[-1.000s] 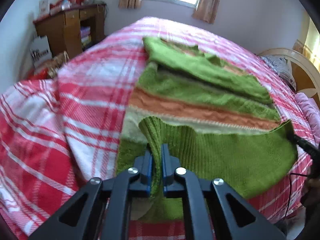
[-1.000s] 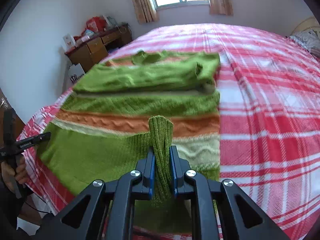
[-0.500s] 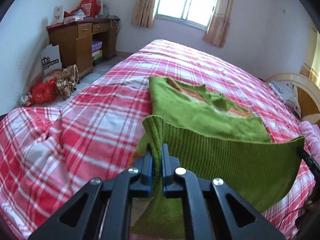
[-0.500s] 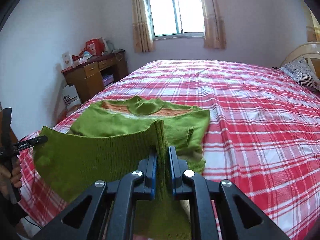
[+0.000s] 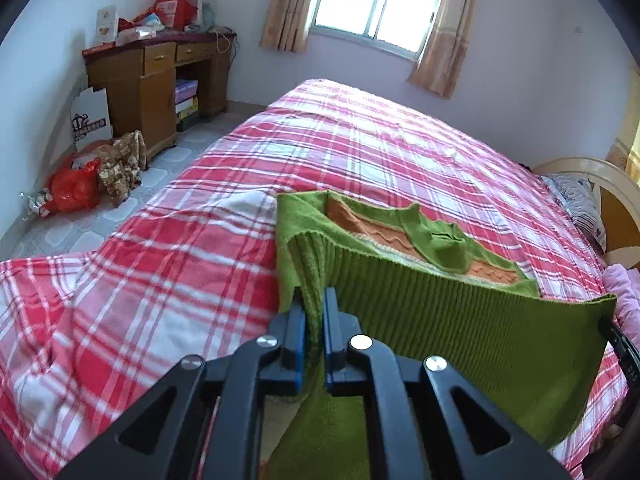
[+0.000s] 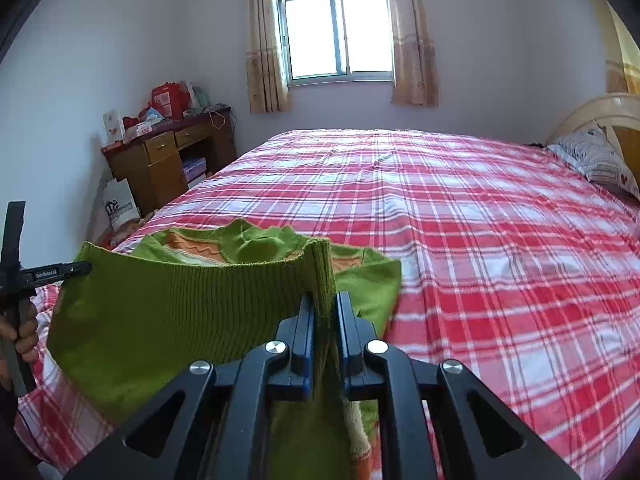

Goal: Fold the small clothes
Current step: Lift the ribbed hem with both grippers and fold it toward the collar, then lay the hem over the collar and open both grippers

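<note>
Green ribbed knit fills the lower middle of both wrist views: it is the hem of a small sweater (image 5: 460, 320) with green, orange and cream stripes. The left claw (image 5: 314, 320) is clenched on one corner of this hem, and the fabric is pinched between its blue pads (image 5: 298, 332). The right claw (image 6: 323, 320) is clenched on the other corner in the same way, with a fold of the knit standing up between its two fingers.

Between the two claws the hem hangs as a stretched band, raised above the bed (image 6: 480, 240). The rest of the sweater lies on the bed behind this band, near the front edge of the mattress; the collar and the orange zigzag stripe are visible there, and one green sleeve is folded across the body. The bed has a cover of red and white plaid.

In the right wrist view the left claw appears at the left edge, and a hand (image 6: 22, 332) of the person holds its handle. In the left wrist view only a dark part of the right claw shows at the right edge, touching the end of the hem.

At the far wall there is a window (image 6: 338, 34) with beige curtains. A wooden desk (image 5: 148, 80) with boxes and bags on it stands in the left corner, well apart from the sweater. A patterned pillow (image 6: 596, 160) lies at the headboard on the right.
</note>
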Motion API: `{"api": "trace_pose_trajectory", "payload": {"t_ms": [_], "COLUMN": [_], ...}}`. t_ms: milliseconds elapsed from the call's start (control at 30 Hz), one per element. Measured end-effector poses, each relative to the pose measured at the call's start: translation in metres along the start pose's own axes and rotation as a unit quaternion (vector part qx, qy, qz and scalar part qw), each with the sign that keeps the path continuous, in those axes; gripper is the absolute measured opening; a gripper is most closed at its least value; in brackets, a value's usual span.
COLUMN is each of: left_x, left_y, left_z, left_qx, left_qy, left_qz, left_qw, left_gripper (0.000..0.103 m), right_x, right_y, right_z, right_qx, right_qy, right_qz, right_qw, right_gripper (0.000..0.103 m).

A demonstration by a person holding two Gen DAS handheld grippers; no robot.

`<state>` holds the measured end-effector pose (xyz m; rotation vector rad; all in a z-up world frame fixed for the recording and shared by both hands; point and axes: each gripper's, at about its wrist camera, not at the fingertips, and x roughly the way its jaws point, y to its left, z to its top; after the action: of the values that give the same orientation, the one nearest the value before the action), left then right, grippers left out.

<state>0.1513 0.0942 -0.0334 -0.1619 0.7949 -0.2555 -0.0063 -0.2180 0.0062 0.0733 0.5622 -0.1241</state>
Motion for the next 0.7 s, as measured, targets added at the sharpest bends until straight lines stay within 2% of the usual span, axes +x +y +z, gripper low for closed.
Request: {"api": "trace_pose_trajectory", "payload": {"t_ms": [333, 500, 600, 700], "left_x": [0.048, 0.069, 0.09, 0.119], "left_y": [-0.014, -0.029, -0.037, -0.041], "left_z": [0.042, 0.066, 0.082, 0.089], "left_qx": [0.0, 0.01, 0.009, 0.007], "left_qy": [0.006, -0.007, -0.012, -0.002], "left_qz": [0.007, 0.017, 0.029, 0.041], "left_qw": [1.0, 0.9998, 0.9995, 0.9991], "left_gripper": [0.006, 0.006, 0.006, 0.006], "right_x": [0.063, 0.096, 0.122, 0.153], "right_y": [-0.019, -0.03, -0.037, -0.045], "right_z": [0.028, 0.046, 0.059, 0.067], "right_qx": [0.012, 0.018, 0.021, 0.022], "right_qy": [0.021, 0.03, 0.034, 0.04], "right_qz": [-0.011, -0.019, -0.027, -0.038], "right_qw": [1.0, 0.999, 0.999, 0.998], "right_gripper": [0.009, 0.009, 0.009, 0.009]}}
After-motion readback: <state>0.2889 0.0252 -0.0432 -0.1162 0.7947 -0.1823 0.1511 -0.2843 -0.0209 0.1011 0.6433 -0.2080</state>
